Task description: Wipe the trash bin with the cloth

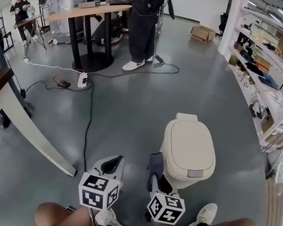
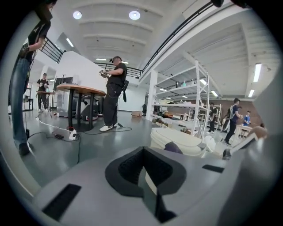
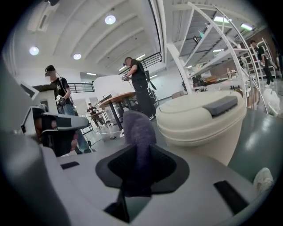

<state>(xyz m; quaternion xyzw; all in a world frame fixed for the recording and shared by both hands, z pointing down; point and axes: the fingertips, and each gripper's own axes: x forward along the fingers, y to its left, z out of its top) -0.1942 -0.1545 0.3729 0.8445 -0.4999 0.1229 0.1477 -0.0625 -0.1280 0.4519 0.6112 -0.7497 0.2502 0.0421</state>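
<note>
A cream trash bin (image 1: 188, 152) with a closed flat lid stands on the grey floor in front of me; it also fills the right of the right gripper view (image 3: 201, 121). My right gripper (image 1: 154, 177) is shut on a purple-grey cloth (image 1: 155, 164) just left of the bin's side. The cloth (image 3: 138, 130) sticks up out of the right gripper (image 3: 139, 152), a little short of the bin wall. My left gripper (image 1: 112, 165) hangs to the left of the cloth, shut with nothing in it (image 2: 143, 154). In the left gripper view the bin (image 2: 177, 140) lies ahead to the right.
A white slanted beam (image 1: 33, 131) crosses the floor at left. A power strip (image 1: 82, 80) and cables lie ahead, near a round table (image 1: 88, 11) and a standing person (image 1: 143, 26). Shelves (image 1: 273, 77) line the right side. My white shoes (image 1: 204, 215) are beside the bin.
</note>
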